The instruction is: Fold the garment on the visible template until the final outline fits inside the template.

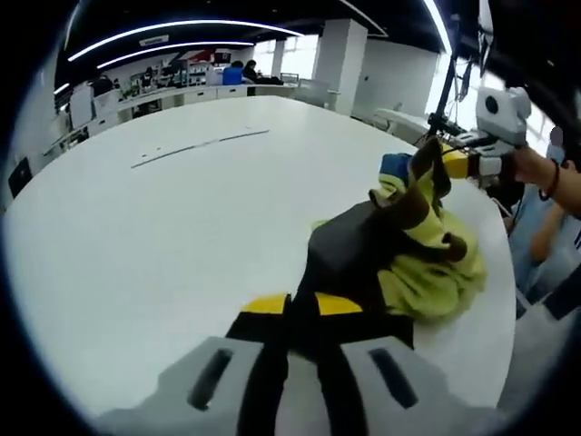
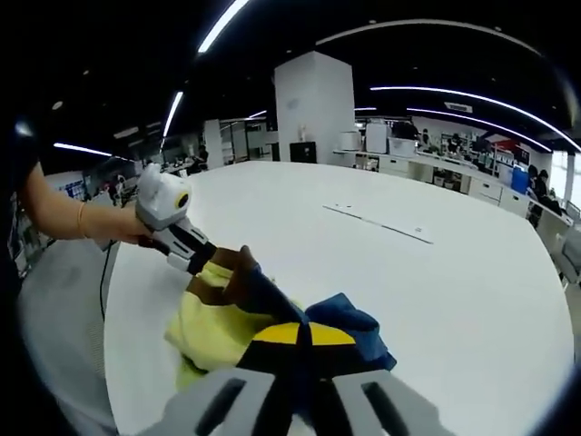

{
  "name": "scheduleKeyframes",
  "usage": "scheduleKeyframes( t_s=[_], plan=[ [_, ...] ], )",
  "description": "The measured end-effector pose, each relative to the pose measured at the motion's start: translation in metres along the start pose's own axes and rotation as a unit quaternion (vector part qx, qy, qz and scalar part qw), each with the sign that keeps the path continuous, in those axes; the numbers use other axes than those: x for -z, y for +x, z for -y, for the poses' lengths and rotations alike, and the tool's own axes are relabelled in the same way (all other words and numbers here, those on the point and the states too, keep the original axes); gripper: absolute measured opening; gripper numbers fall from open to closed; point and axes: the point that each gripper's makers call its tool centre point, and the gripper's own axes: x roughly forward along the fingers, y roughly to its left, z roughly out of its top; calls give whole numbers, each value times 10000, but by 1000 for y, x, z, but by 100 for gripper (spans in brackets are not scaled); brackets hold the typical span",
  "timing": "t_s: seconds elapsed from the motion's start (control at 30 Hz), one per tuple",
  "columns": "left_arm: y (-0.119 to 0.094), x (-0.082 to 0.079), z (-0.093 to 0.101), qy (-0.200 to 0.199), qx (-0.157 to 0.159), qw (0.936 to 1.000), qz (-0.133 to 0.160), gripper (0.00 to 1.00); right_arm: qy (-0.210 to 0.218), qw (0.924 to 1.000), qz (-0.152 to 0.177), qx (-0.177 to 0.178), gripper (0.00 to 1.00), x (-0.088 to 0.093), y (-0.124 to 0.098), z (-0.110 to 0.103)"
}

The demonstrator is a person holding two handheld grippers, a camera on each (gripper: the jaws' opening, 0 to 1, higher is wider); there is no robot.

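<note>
Left gripper view: own jaws rise from the bottom edge, closed together on a dark fold of the garment point(image 1: 413, 245); the left gripper point(image 1: 302, 313) has yellow tips with cloth pinched between them.
Right gripper view: the right gripper point(image 2: 302, 338) also has its jaws drawn together, clamped on a blue part of the cloth.
Garment: a bunched heap of yellow, brown, dark and blue fabric, lying crumpled near the table's edge and lifted at both held ends.
Other gripper, seen across: in the left gripper view the right gripper shows at upper right, held by a hand point(image 1: 536, 168), its tips in the raised cloth; in the right gripper view the left gripper point(image 2: 201, 257) comes in from the left, gripped by a hand point(image 2: 127, 222), its tips in the brown-yellow edge.
Surface: a large white table point(image 1: 163, 236), smooth and matte, rounded by the lens.
Template marks: thin pale strips point(image 1: 200, 145) lie on the tabletop well apart from the garment; in the right gripper view they sit beyond the cloth point(image 2: 381, 222).
Room: open office with a dark ceiling, long light strips point(image 2: 454, 95), a white square pillar point(image 2: 313, 109), desks and shelving along the far walls.
People: distant figures at the desks, too small to tell more.
</note>
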Motion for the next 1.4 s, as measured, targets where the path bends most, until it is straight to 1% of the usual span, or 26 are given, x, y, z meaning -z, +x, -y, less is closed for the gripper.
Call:
scheduleKeyframes(
  t_s=[0.1,0.17,0.2,0.4,0.53,0.7,0.8,0.93,1.03,1.17,1.27,1.4],
  plan=[
    [0,0,0,-172,-12,9999,-3,3,44,9998,179,82,0,-7,-3,2],
    [0,1,-1,-264,-39,9996,-16,2,74,9996,241,125,0,-8,-4,4],
    [0,1,-1,-268,-55,9996,-18,0,91,9995,255,141,0,-8,-4,5],
    [-4,3,0,-132,-189,9997,-55,0,152,9996,210,107,0,-6,-5,3],
    [-13,2,-3,-230,-255,9994,-24,0,167,9996,214,120,0,-7,-8,4],
    [-33,-15,-7,-441,-369,9975,420,0,187,9994,248,143,0,-10,-14,6],
    [-47,-31,-6,-467,-373,9949,812,0,281,9989,351,163,0,-15,-19,8],
    [-65,-43,-10,-433,-548,9920,1053,0,295,9983,436,235,0,-21,-25,12],
    [-79,-53,-13,-471,-669,9883,1286,0,299,9978,503,307,0,-25,-31,17],
    [-93,-61,-14,-487,-797,9850,1451,0,316,9970,579,401,0,-31,-38,21],
    [-100,-66,-15,-496,-873,9826,1560,0,284,9964,624,492,0,-36,-43,26],
    [-116,-80,-21,-483,-1109,9757,1826,0,225,9959,624,613,0,-42,-49,32]
  ],
)
